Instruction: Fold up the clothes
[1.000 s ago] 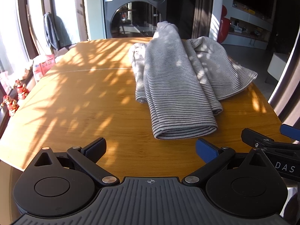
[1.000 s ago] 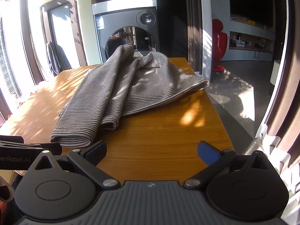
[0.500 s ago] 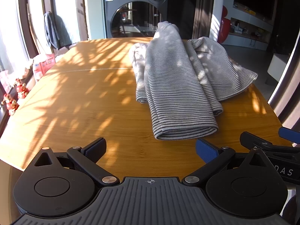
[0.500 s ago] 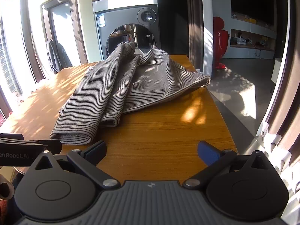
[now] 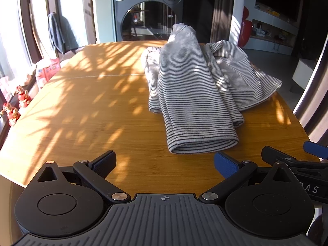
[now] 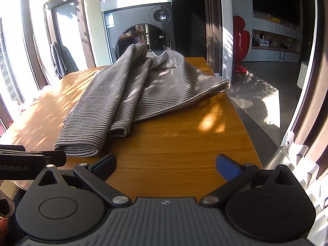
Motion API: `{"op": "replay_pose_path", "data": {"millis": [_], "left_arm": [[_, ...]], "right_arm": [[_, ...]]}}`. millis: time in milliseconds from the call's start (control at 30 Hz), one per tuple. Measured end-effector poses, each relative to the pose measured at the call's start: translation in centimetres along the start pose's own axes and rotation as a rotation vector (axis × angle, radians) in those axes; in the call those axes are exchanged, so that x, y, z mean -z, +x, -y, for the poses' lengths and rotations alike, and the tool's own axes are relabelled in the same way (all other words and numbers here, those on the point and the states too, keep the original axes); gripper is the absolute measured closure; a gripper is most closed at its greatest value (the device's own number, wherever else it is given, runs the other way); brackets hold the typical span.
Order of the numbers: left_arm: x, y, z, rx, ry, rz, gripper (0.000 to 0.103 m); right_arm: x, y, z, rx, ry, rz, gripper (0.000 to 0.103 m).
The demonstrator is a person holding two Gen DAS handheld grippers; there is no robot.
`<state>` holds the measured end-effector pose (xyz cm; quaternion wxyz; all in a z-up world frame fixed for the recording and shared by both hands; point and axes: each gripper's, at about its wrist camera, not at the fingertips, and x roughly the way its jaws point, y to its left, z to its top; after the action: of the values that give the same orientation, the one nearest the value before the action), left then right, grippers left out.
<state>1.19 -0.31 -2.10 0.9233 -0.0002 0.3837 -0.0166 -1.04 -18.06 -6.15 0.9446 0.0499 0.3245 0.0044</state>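
Observation:
A grey garment with thin dark stripes (image 5: 194, 94) lies loosely bunched on the right half of the wooden table (image 5: 82, 110), its rolled near end toward me. It also shows in the right wrist view (image 6: 127, 94), left of centre. My left gripper (image 5: 164, 162) is open and empty, hovering at the table's near edge just short of the garment's near end. My right gripper (image 6: 166, 164) is open and empty at the near edge, to the right of the garment. The right gripper's fingers (image 5: 315, 151) show at the right of the left wrist view.
A washing machine (image 5: 147, 12) stands behind the table. Red figurines (image 5: 14, 110) and a red-white package (image 5: 48, 69) sit by the window on the left. A red object (image 6: 240, 43) stands on the floor at right. The table's right edge (image 6: 244, 123) drops to the floor.
Both grippers have drifted slightly, the right one lifting a little; the garment sits a touch lower in the right wrist view. The garment itself has not moved.

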Motion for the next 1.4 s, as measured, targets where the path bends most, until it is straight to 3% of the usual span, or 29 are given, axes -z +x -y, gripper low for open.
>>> {"op": "replay_pose_path", "data": {"millis": [967, 1233, 1333, 1400], "left_arm": [[-0.1, 0.3, 0.0, 0.013, 0.012, 0.009, 0.0], [-4.0, 2.5, -0.8, 0.176, 0.032, 0.025, 0.0], [-6.6, 4.3, -0.5, 0.244, 0.043, 0.05, 0.0], [-8.3, 5.8, -0.1, 0.286, 0.061, 0.072, 0.0]], "right_arm": [[-0.4, 0.4, 0.4, -0.008, -0.007, 0.006, 0.0], [-4.8, 2.3, 2.7, -0.004, -0.022, 0.052, 0.0], [-7.1, 4.2, 3.3, -0.028, -0.009, 0.063, 0.0], [-9.3, 6.3, 3.7, -0.09, 0.021, 0.076, 0.0]]}}
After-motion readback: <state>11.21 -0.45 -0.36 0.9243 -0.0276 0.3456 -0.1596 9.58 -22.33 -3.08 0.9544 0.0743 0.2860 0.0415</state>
